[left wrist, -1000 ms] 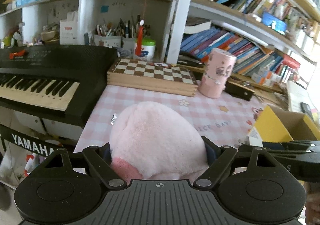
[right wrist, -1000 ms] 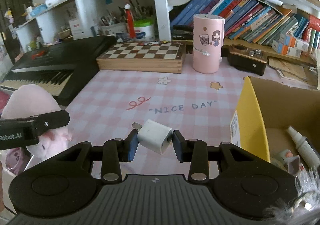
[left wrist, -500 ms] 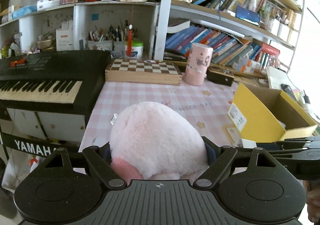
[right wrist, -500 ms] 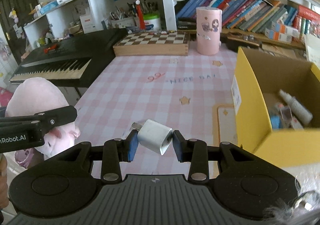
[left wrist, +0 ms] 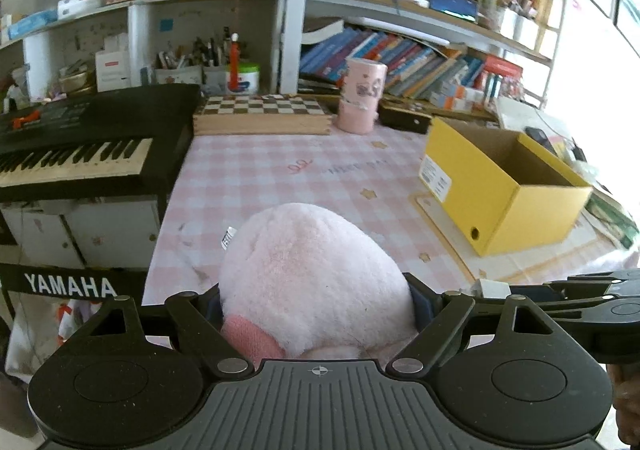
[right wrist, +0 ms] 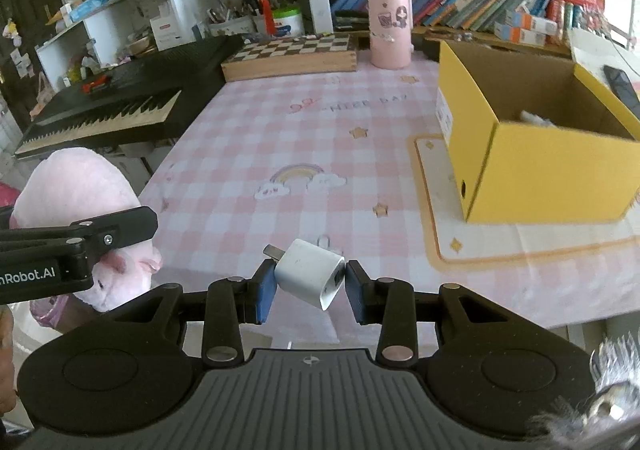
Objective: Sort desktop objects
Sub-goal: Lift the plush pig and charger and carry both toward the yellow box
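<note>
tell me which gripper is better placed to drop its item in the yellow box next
Right, probably. The right gripper holds the white charger and the yellow box sits on its side of the table. The left gripper, clamping the pink plush, is farther from it.

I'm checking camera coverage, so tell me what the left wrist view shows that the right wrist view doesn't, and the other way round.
Only the left wrist view shows the YAMAHA label and the left gripper shut on the pink plush toy. Only the right wrist view shows the rainbow print, the item inside the yellow box, and the right gripper clamping the white charger plug. Both show the chessboard, pink canister and keyboard.
</note>
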Demonstrator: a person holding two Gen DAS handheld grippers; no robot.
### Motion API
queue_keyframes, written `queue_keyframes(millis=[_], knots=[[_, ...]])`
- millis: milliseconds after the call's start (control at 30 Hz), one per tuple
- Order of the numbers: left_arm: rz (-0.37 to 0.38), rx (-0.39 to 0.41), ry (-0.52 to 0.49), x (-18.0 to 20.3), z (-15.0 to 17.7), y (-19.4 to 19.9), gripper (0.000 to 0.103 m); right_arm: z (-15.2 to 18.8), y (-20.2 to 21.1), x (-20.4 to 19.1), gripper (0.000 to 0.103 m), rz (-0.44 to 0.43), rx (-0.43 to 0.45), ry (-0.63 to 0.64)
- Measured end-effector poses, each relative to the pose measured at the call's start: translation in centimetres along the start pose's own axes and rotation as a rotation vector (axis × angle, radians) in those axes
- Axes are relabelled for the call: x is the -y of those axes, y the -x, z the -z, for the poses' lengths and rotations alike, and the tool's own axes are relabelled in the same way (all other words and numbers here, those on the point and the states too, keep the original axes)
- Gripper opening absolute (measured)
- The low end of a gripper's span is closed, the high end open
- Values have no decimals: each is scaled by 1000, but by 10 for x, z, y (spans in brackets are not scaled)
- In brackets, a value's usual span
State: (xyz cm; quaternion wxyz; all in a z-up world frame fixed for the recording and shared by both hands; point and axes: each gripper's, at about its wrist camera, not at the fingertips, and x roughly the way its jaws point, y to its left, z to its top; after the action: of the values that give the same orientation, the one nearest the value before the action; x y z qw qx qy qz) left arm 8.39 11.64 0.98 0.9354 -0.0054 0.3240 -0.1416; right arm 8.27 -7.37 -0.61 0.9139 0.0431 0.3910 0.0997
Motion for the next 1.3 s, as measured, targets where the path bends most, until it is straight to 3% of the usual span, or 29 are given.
queue_keyframes(millis=[300, 800, 1300], knots=[[57, -30, -58, 17, 16, 11, 85, 30, 22, 1, 35, 27, -23, -47], [228, -59, -203, 68, 22, 7, 85, 65, 58, 30, 35, 139, -15, -184], [335, -47, -296, 113, 18, -1, 85, 75, 82, 64, 35, 221, 19, -259]])
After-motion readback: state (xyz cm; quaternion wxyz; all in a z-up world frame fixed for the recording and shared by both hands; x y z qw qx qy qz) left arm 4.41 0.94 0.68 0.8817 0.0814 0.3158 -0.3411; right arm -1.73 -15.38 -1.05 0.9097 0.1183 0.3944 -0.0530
